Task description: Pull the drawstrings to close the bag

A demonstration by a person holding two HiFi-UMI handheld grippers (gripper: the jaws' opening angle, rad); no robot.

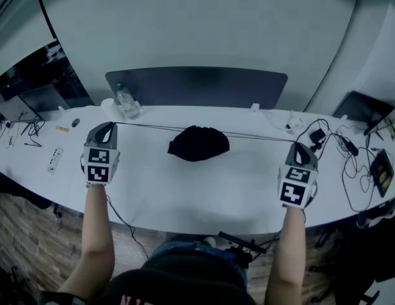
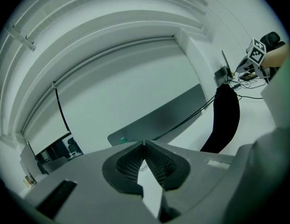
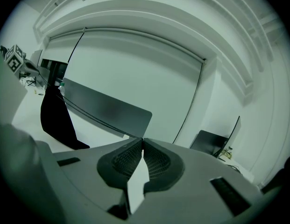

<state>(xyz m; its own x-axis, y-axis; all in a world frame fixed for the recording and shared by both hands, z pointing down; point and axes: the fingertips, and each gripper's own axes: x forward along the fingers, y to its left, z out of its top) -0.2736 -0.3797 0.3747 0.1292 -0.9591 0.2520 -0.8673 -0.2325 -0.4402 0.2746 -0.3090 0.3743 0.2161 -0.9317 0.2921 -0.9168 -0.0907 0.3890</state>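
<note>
A black drawstring bag (image 1: pixel 198 143) lies bunched in the middle of the white table (image 1: pixel 184 196). Its drawstrings (image 1: pixel 146 127) run taut out of both sides. My left gripper (image 1: pixel 110 126) is shut on the left end, well to the left of the bag. My right gripper (image 1: pixel 299 145) is shut on the right end (image 1: pixel 261 136), far to the right. In the left gripper view the jaws (image 2: pixel 144 143) pinch the string (image 2: pixel 182 122) that leads to the bag (image 2: pixel 226 120). The right gripper view shows those jaws (image 3: pixel 143 139) closed on the string (image 3: pixel 93 115) running to the bag (image 3: pixel 56 118).
A water bottle (image 1: pixel 126 101) stands at the back left, in front of a dark partition panel (image 1: pixel 197 84). Loose cables and chargers (image 1: pixel 346 151) and a tablet (image 1: pixel 381 170) lie at the right end. A white power strip (image 1: pixel 55 159) lies at the left.
</note>
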